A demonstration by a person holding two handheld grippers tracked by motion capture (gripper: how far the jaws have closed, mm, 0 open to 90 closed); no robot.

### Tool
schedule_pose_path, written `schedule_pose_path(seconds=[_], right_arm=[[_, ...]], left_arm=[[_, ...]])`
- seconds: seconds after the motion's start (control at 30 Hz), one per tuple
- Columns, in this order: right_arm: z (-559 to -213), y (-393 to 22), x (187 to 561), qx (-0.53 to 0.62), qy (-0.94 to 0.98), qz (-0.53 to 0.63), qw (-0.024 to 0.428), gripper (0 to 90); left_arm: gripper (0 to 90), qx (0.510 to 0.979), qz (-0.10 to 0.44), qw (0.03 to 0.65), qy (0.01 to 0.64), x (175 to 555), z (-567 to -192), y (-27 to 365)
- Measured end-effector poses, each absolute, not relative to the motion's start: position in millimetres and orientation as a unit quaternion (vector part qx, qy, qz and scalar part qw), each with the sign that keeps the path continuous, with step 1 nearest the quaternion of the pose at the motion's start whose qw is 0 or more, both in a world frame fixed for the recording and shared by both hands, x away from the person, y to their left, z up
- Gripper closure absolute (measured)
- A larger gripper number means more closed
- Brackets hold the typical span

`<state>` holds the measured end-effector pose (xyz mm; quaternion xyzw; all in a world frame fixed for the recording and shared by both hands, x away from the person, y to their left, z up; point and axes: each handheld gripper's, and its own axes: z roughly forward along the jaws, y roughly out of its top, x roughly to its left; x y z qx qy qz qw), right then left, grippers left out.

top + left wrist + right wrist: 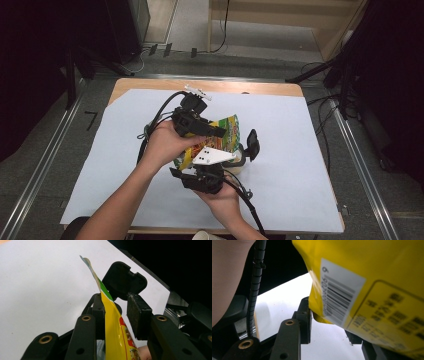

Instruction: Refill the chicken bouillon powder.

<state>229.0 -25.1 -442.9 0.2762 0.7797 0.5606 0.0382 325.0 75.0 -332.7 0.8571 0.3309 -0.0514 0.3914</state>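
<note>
The yellow snack bag [226, 135] sits at the middle of the high view, lifted off the pale sheet [310, 165] that covers the table, between the two hands. The left gripper [200, 127] comes at it from the upper left; in the left gripper view the bag's thin top edge [110, 315] runs up between the jaws, against the left one, but whether the right pad [136, 315] presses on it I cannot tell. The right gripper [212, 177] reaches up from below — its jaws stand either side of the bag's lower barcode corner [337, 297], contact unclear. A pale cup-like container [239, 161] shows just beside the bag, contents hidden. The next move likely turns on the bag's long axis running between the two grippers.
</note>
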Motion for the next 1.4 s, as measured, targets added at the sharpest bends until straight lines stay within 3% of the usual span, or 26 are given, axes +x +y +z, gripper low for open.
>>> schedule_pose_path(seconds=[1.4], right_arm=[[-442.9, -24.4, 228.1, 0.272, 0.782, 0.559, 0.043, 61.6]], left_arm=[[69.6, 0.858, -0.051, 0.392, 0.329, 324.9, -332.6, 75.0]])
